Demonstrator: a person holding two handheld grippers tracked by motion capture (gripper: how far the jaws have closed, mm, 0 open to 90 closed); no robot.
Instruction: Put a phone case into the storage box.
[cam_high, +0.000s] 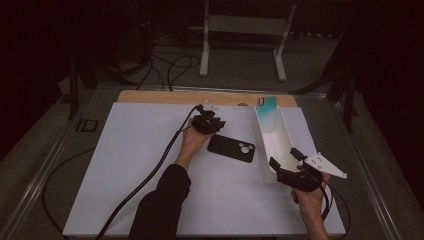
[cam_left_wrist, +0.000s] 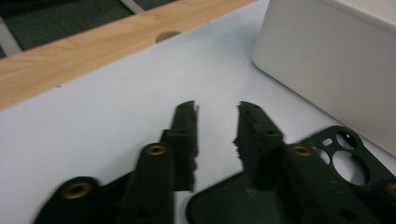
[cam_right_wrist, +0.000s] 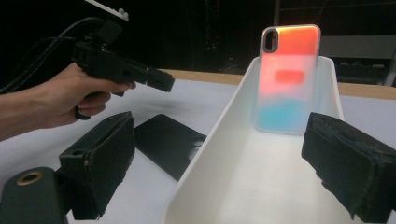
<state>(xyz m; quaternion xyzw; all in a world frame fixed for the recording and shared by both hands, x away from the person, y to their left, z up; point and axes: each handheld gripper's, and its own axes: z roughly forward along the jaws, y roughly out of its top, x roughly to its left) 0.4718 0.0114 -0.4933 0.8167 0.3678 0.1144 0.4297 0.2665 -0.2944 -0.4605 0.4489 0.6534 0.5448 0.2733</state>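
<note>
**Left tongs narrowed beside black case, right tongs steadying the bin**

Left gripper (cam_left_wrist: 217, 128) sits low over the white mat (cam_high: 130, 165), jaws narrowed but apart, nothing between the pads. Black phone case (cam_high: 231, 148) lies flat, camera cutouts facing up, just beside and partly under the right-hand jaw in the left gripper view; not gripped. Looks like a lineup for an edge pick. Right gripper (cam_right_wrist: 224, 163) straddles the near end of the white bin (cam_high: 280, 145), jaws wide apart; contact with the walls unclear, probably bracing it. Gradient phone case (cam_right_wrist: 288, 79) stands propped against the bin's far wall.
</note>
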